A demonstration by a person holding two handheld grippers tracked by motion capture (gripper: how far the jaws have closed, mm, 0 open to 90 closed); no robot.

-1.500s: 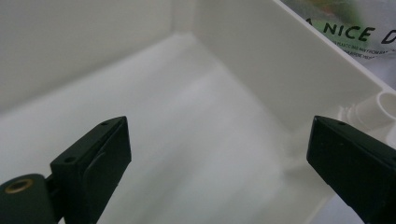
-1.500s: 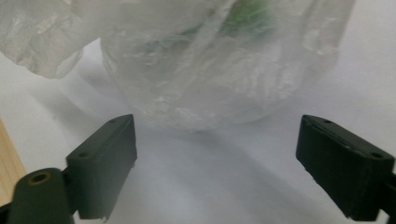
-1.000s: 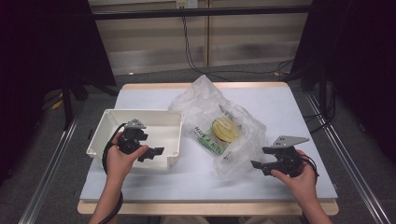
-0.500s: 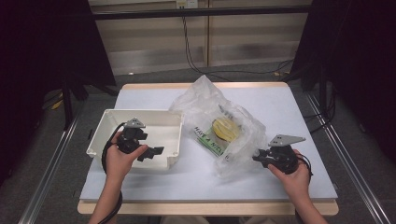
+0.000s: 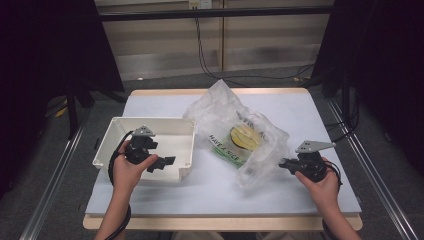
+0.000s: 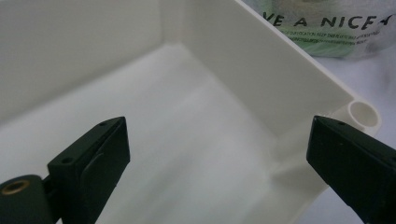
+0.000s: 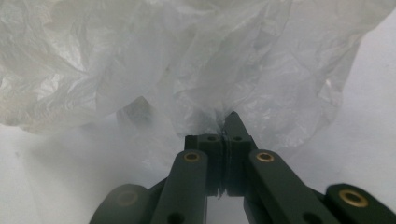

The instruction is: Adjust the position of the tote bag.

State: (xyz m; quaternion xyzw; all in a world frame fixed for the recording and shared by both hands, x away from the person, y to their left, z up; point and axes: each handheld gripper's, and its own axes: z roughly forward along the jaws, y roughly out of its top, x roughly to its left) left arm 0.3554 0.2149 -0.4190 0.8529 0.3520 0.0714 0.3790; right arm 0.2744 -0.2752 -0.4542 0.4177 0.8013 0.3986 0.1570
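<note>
On the white table, seen from the high view, a crumpled clear plastic bag lay at the centre, its green printed strip and a round yellow item showing through the film. At about four o'clock from the bag's middle, the right gripper met the bag's lower right corner. Its jaws had just been closing, and in the right gripper view they were clenched together with a fold of the thin film pinched between the pads, so the right gripper was grasping the plastic bag at its edge. The film bunched and rose upward from the pinch toward twelve o'clock in that view.

At nine o'clock from the bag stood a white rectangular bin, its right wall just beside the bag's left edge. The left gripper hung over the bin's near right part, held in the person's left hand. In the left gripper view its jaws stood wide apart, released, with nothing between them, and the white bin lay below them. Beyond the bin's wall, at one o'clock in that view, the bag's printed lettering showed.
</note>
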